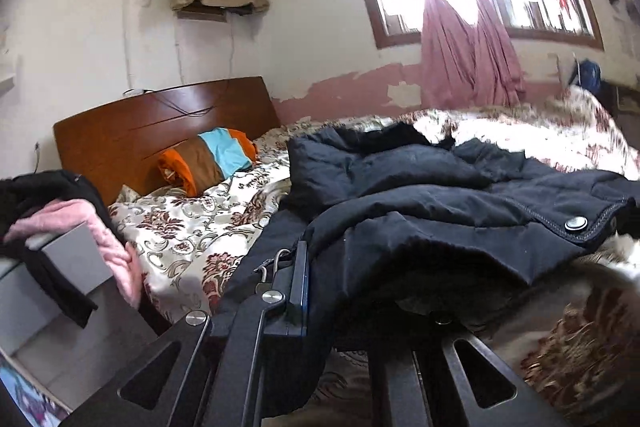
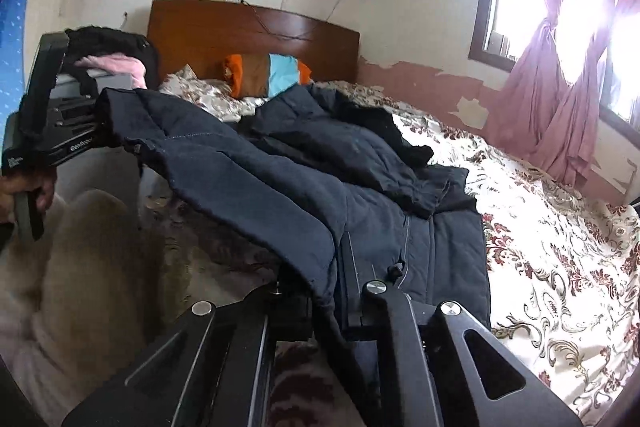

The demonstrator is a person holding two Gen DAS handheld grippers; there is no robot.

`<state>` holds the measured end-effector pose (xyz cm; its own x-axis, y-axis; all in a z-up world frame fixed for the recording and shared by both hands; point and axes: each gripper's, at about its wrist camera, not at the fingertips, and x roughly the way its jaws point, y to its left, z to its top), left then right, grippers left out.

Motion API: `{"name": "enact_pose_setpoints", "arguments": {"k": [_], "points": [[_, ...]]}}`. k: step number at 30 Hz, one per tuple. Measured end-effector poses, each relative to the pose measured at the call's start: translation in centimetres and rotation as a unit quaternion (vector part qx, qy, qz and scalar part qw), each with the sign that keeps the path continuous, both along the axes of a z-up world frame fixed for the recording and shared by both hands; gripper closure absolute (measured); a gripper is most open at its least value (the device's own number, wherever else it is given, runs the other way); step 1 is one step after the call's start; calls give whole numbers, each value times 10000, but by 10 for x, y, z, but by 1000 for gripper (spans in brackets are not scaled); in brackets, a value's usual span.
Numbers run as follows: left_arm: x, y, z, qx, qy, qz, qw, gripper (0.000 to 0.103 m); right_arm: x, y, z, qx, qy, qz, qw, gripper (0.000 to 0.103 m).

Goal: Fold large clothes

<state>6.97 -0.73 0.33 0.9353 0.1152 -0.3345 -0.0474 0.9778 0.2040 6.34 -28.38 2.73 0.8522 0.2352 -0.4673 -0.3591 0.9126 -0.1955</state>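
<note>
Navy quilted padded coat (image 2: 280,163), lying on the floral satin bedspread (image 2: 560,267) of a bed with a curved brown wooden headboard (image 2: 248,31), near edge raised. Left gripper (image 1: 320,291) and right gripper (image 2: 332,311) each have their jaws closed on the coat's near hem; in the right-wrist view the left gripper, held in a person's hand (image 2: 28,187), lifts one corner clear of the bed. Step in hand, as judged: the first lengthwise fold, hem gripped and raised. The next move calls for carrying both corners together toward the collar, level and taut, so the padded fabric doubles without bunching. The coat's long axis runs from the grippers toward the headboard and the striped orange, brown and blue pillow (image 2: 268,71), with the dark-trimmed collar end pointing away.
</note>
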Motion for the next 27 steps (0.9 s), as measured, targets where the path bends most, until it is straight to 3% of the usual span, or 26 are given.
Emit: {"name": "enact_pose_setpoints", "arguments": {"k": [5, 9, 21, 27], "points": [[-20, -2, 28, -72, -295, 16, 9995, 96, -19, -1, 27, -30, -325, 119, 9994, 95], [-6, -1, 50, -116, -338, -78, 9993, 96, -5, -6, 47, -27, -597, 112, 9982, 95], [117, -24, 109, 162, -457, -110, 9988, 96, 104, -10, 85, -46, -1410, -312, 9895, 95], [195, -32, 118, 278, -228, -65, 9993, 96, 188, -5, 90, -69, -1401, -505, 9888, 95]]}}
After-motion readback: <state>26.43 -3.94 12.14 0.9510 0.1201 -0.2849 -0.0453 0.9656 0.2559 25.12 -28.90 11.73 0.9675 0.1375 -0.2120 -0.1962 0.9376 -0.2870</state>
